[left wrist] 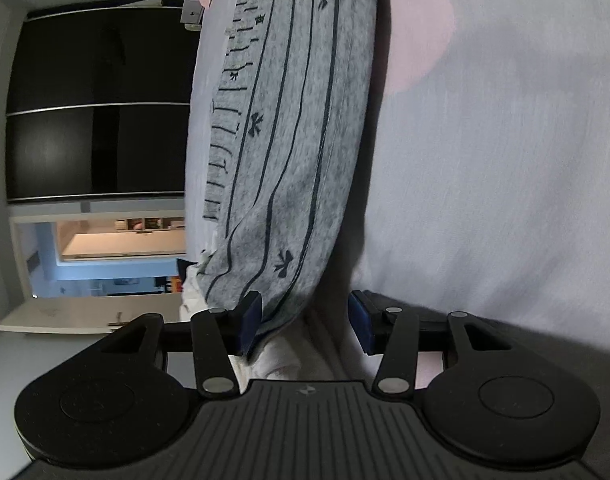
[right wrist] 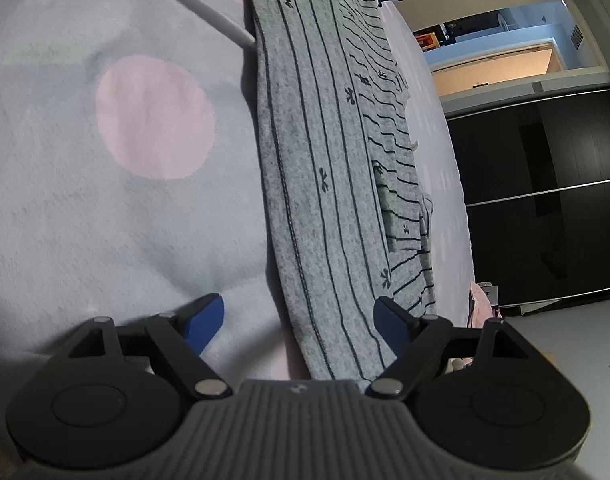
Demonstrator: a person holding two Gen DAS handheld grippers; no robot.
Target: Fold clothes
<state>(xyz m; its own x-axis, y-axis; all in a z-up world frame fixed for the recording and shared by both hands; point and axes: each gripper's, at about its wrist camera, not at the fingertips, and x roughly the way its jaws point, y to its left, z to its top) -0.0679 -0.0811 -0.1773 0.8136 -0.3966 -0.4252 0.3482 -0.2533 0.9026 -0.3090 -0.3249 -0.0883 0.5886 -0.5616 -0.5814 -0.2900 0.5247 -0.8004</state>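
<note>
- Left hand-held gripper point(left wrist: 305, 322) gaping wide, gray striped garment point(left wrist: 289, 140) lying just ahead, its edge beside one pad.
- Right hand-held gripper point(right wrist: 301, 320) spread wide, straddling the garment point(right wrist: 325, 184) on the polka-dot bed cover point(right wrist: 105, 200).

the grey striped garment point(right wrist: 325, 184) looks like soft, matt knit cloth. the pale bedcover point(right wrist: 117, 208) with pink dots, at nine o'clock of it, is fuzzy. the wardrobe doors point(right wrist: 545, 200) at three o'clock are dark and glossy.
</note>
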